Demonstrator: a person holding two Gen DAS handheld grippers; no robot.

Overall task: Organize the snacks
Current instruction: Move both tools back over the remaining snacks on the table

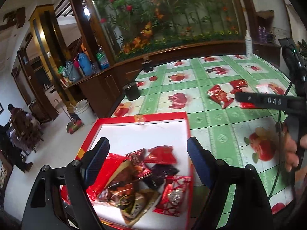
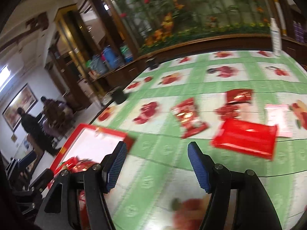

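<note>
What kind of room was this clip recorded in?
Most likely a home dining or living area. The table wears a green fruit-print tablecloth, a dark wooden sideboard holds thermoses and bottles, and people sit around another table in the background. A floral mural fills the wall.

Your left gripper (image 1: 147, 163) hangs with its fingers spread over the red-rimmed box (image 1: 187, 130), whose near half is crowded with snack packets (image 1: 142, 174); the far half shows bare white floor. Under your right gripper (image 2: 157, 166), also spread, lies bare tablecloth (image 2: 153, 187). Ahead of it, the flat red packet (image 2: 245, 138) and the patterned red packet (image 2: 189, 121) block the way.
</note>
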